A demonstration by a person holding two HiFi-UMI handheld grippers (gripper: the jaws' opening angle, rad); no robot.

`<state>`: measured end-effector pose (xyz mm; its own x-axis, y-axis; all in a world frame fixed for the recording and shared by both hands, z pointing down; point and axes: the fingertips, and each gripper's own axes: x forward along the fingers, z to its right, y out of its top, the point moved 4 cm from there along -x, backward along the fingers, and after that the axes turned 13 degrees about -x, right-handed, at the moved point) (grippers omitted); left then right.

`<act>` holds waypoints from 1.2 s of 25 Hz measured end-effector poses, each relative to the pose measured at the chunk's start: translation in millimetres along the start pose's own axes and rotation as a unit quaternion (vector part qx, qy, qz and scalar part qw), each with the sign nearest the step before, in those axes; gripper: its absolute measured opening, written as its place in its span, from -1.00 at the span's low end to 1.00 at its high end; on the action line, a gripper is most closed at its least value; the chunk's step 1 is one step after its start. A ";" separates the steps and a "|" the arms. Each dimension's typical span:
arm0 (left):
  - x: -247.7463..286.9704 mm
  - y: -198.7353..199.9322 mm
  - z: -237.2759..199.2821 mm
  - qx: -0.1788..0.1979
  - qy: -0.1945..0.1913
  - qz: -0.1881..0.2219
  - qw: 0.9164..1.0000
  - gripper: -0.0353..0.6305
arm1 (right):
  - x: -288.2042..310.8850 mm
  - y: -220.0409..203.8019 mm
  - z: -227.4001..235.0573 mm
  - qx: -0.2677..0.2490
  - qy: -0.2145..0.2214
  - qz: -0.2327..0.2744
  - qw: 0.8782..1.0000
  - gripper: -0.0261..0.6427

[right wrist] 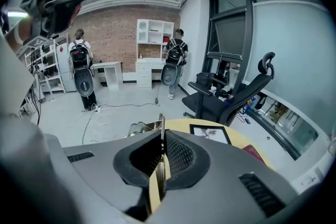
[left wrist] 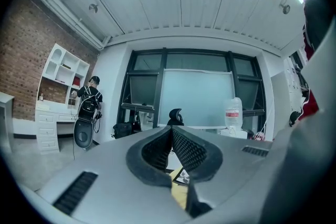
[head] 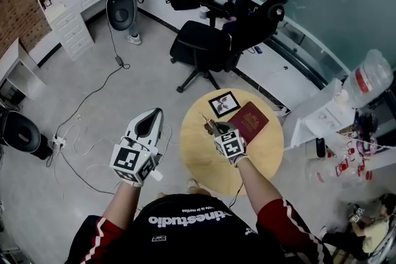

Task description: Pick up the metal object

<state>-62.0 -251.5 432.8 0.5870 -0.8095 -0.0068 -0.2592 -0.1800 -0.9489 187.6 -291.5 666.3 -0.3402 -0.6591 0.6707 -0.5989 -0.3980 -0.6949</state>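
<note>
The metal object (head: 208,123) is a thin shiny piece, and my right gripper (head: 216,130) is shut on it above the left part of the round yellow table (head: 204,161). In the right gripper view its flat edge (right wrist: 159,128) stands between the pads and sticks out past the tips of the right gripper (right wrist: 161,138). My left gripper (head: 148,124) hangs over the floor, left of the table. The left gripper (left wrist: 171,130) is shut, with its pads touching and nothing between them.
A black picture frame (head: 224,104) and a dark red book (head: 249,122) lie on the table's far half. A black office chair (head: 216,40) stands beyond the table. Cables (head: 93,133) trail over the floor at left. A white desk with a large bottle (head: 366,78) is at right.
</note>
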 end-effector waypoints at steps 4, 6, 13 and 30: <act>-2.2 -0.1 -3.4 0.006 -0.013 -0.003 1.000 -0.83 | -17.8 15.5 -4.1 0.010 -0.013 0.016 1.000 -0.83; -4.5 1.7 -5.6 0.011 -0.018 -0.004 1.000 -0.83 | -27.4 26.8 -6.9 0.018 -0.017 0.031 0.999 -0.83; -11.4 14.4 -10.9 0.014 -0.021 -0.005 1.000 -0.83 | -65.0 72.6 -14.3 0.046 -0.023 0.088 0.995 -0.83; -20.5 50.1 -29.7 0.010 -0.017 0.023 1.000 -0.83 | -147.0 168.1 -14.7 0.082 -0.068 0.218 0.970 -0.83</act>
<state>-109.8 -260.6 394.8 0.6004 -0.7974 -0.0603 -0.2715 -0.1324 -0.9533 126.2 -252.1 454.8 -0.4294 -0.8615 0.2712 -0.2934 -0.1509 -0.9440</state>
